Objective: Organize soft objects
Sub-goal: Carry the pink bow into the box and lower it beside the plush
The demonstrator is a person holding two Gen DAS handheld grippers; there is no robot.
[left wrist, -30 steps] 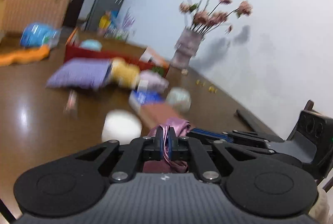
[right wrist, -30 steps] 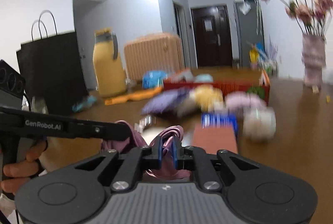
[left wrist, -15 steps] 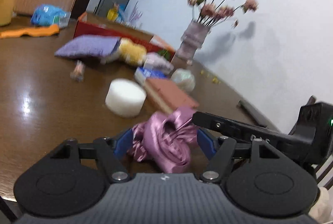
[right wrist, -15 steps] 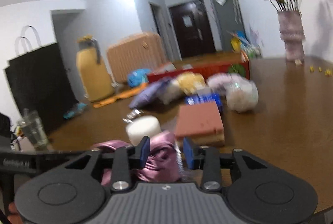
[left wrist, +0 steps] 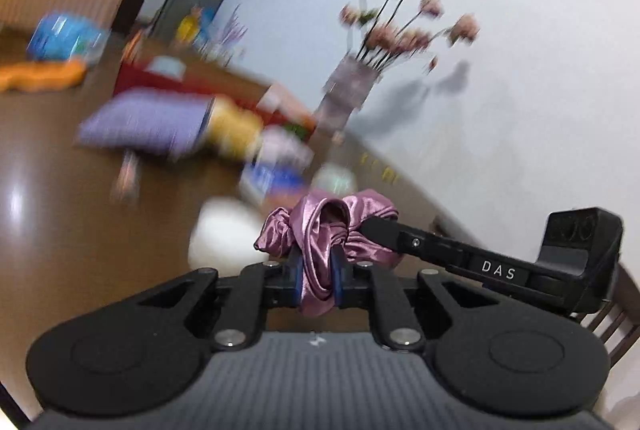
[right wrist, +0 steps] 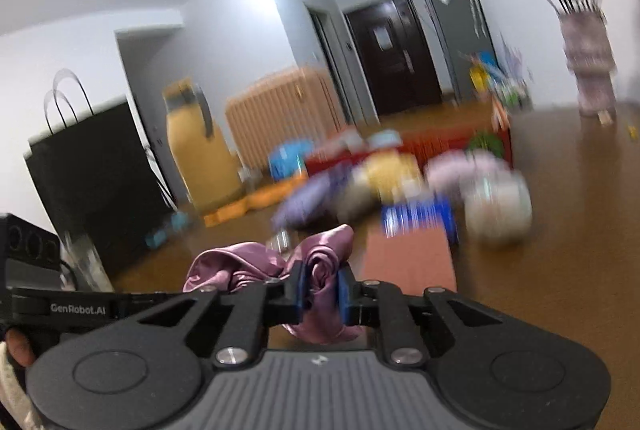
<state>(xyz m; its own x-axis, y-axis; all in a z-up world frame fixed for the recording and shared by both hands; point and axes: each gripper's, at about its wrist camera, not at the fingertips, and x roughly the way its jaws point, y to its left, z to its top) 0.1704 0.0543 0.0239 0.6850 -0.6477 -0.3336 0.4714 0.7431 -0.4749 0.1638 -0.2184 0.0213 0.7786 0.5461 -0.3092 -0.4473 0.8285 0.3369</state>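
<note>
A pink satin scrunchie (left wrist: 316,226) hangs over the near part of the brown table (left wrist: 60,230), stretched between both grippers. My left gripper (left wrist: 316,262) is shut on one fold of it between blue pads. A finger of the right gripper (left wrist: 420,244) comes in from the right and reaches into the same fabric. In the right wrist view the right gripper (right wrist: 322,290) has its jaws closing, pads pressing a bunch of the scrunchie (right wrist: 320,254). The left gripper's finger (right wrist: 80,306) lies at the left, a hand behind it.
A white foam cylinder (left wrist: 224,234), a reddish block (right wrist: 408,258) and a blue pack (right wrist: 416,218) lie just ahead. Farther back are a purple pillow (left wrist: 148,122), a yellow plush (left wrist: 232,126), a red box (left wrist: 136,78), a flower vase (left wrist: 344,94) and a black bag (right wrist: 92,182).
Both grippers gripped the scrunchie a second ago, spread open around it half a second ago, and now pinch it again. Both views have swung sideways and are blurred.
</note>
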